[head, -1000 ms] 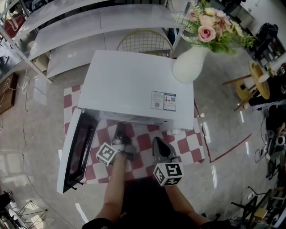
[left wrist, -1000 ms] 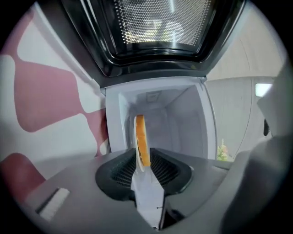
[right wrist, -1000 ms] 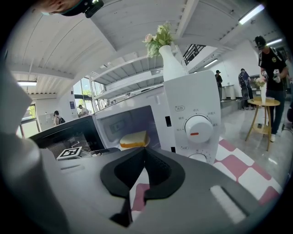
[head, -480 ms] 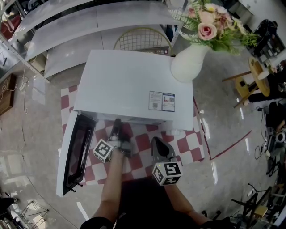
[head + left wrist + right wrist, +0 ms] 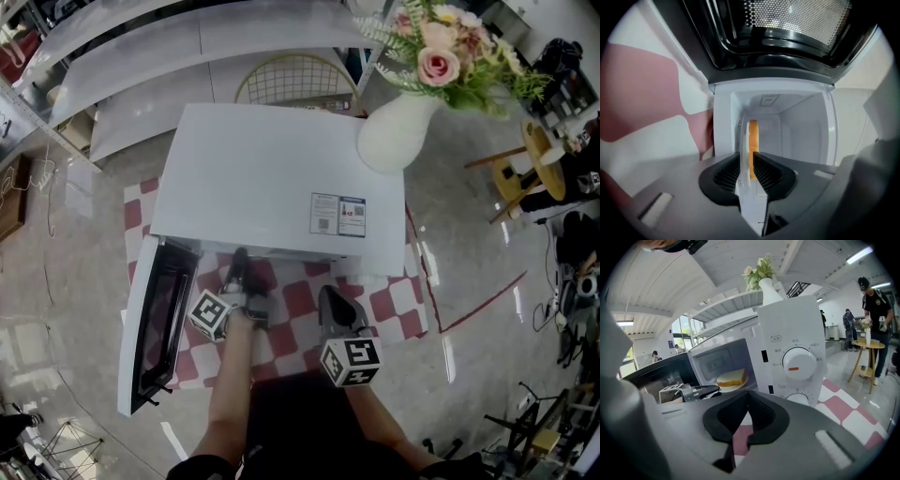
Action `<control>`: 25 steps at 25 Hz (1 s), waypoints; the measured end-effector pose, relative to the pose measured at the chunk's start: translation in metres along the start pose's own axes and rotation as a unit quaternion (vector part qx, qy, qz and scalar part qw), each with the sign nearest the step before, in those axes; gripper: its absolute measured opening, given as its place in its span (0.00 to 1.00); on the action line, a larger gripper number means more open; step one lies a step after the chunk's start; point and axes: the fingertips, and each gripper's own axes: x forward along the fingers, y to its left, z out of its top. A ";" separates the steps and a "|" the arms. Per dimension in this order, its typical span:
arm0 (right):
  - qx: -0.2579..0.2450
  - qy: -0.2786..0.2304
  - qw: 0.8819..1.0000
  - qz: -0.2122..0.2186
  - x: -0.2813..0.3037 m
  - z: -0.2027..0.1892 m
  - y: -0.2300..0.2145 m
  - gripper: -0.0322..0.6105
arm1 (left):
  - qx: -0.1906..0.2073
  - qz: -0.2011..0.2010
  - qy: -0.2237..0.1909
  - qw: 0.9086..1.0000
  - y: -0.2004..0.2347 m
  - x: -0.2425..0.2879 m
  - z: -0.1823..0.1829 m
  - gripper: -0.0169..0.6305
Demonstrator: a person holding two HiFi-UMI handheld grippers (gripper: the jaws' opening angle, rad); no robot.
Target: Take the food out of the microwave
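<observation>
The white microwave [image 5: 272, 178] stands with its door [image 5: 155, 319] swung open to the left. Inside, a slice of bread [image 5: 731, 377] lies on a white plate [image 5: 740, 385]. My left gripper [image 5: 240, 257] reaches into the opening, rolled on its side. In the left gripper view the plate [image 5: 742, 140] shows edge-on with the bread [image 5: 753, 140] beside it. The left gripper [image 5: 747, 157] has just been closing, and its pads now sit against the plate's rim. The right gripper [image 5: 326, 296] hovers in front of the control panel, shut and holding nothing.
A white vase of flowers [image 5: 394, 131] stands on the microwave's back right corner. A red and white checked cloth [image 5: 300, 300] lies under the microwave. A wire chair [image 5: 300, 84] stands behind it. People and a small round table [image 5: 867, 345] are far off to the right.
The left gripper has edged a little closer to the microwave opening. The right gripper has kept its place.
</observation>
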 end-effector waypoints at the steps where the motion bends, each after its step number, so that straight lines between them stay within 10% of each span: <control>1: 0.000 0.001 1.000 -0.001 0.000 -0.001 -0.001 0.05 | 0.000 0.005 0.001 1.000 0.001 0.000 0.000 0.14; 25: -0.004 0.009 1.000 -0.005 0.000 -0.006 -0.005 0.05 | -0.020 -0.007 0.003 1.000 -0.009 0.001 0.000 0.05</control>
